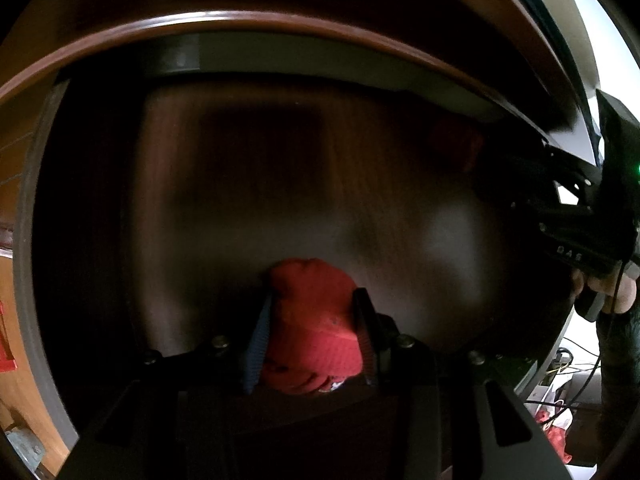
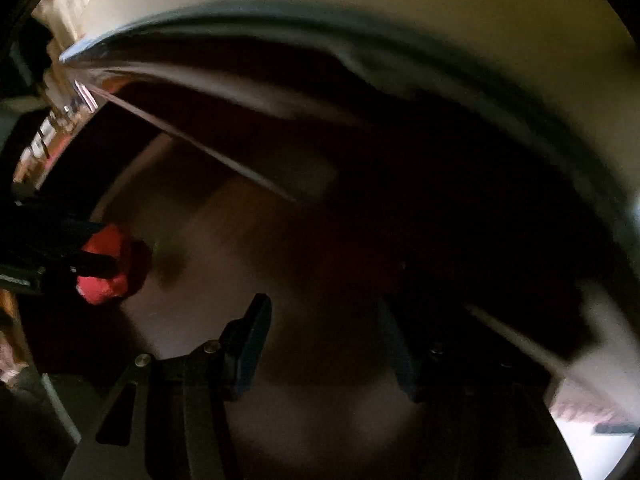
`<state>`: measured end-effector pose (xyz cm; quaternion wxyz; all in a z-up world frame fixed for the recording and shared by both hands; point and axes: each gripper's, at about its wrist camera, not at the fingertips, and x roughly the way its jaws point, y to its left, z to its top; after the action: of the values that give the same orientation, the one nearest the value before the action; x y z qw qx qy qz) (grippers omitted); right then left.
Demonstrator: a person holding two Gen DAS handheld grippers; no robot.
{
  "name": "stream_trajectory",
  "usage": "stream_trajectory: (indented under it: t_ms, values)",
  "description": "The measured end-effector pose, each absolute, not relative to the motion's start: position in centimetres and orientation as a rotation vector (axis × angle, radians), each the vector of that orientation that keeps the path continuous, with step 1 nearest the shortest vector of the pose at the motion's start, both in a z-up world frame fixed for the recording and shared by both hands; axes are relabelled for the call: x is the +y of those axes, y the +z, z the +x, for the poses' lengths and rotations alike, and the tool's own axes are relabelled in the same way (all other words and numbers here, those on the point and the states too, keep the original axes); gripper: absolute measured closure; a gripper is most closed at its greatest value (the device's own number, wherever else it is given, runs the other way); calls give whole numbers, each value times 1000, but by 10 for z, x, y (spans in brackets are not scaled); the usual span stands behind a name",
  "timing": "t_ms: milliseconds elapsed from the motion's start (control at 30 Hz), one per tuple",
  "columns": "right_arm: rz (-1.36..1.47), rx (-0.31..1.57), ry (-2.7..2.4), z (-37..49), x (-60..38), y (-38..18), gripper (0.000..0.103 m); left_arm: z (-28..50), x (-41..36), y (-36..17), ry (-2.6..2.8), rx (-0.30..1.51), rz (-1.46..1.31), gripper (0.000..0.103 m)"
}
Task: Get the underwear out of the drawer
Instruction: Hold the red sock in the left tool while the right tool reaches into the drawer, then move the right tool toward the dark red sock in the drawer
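Left gripper (image 1: 312, 320), at lower centre of its view, was clamped on the red underwear (image 1: 312, 332) above the drawer (image 1: 240, 184) floor. Right gripper (image 2: 324, 344) stood open, empty. A straight lift should clear the drawer's front rim.

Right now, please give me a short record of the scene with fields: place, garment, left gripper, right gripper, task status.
place: inside an open wooden drawer, dim light
garment: red underwear, bunched
left gripper: shut on the red underwear, low in the drawer
right gripper: open, nothing between its fingers, view blurred
task status: garment gripped, not yet out of the drawer
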<state>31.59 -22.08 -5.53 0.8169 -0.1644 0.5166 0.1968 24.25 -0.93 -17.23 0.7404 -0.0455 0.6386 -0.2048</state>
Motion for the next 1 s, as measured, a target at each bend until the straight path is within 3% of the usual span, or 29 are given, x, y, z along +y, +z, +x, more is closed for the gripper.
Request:
stream_trajectory:
  t_ms: [233, 367, 433, 533, 600, 933, 1000]
  values:
    - [-456, 1137, 433, 321, -209, -72, 48, 248, -10, -171, -388, 1399, -85, 64]
    - [-504, 1081, 438, 321, -208, -78, 76, 251, -15, -166, -385, 1377, -57, 61]
    - [-535, 1053, 439, 320, -209, -81, 85, 250, -14, -169, -388, 1388, -56, 61]
    - [-553, 1054, 466, 318, -212, -84, 88, 252, -8, -172, -392, 1398, -94, 61]
    - [-558, 1066, 483, 317, -214, -85, 98, 254, -8, -172, -397, 1398, -109, 61]
    - [-506, 1297, 654, 285, -230, -113, 100, 245, -4, -173, -405, 1399, -112, 61]
    - [-503, 1270, 657, 274, -235, -110, 100, 244, -8, -174, -408, 1399, -115, 61]
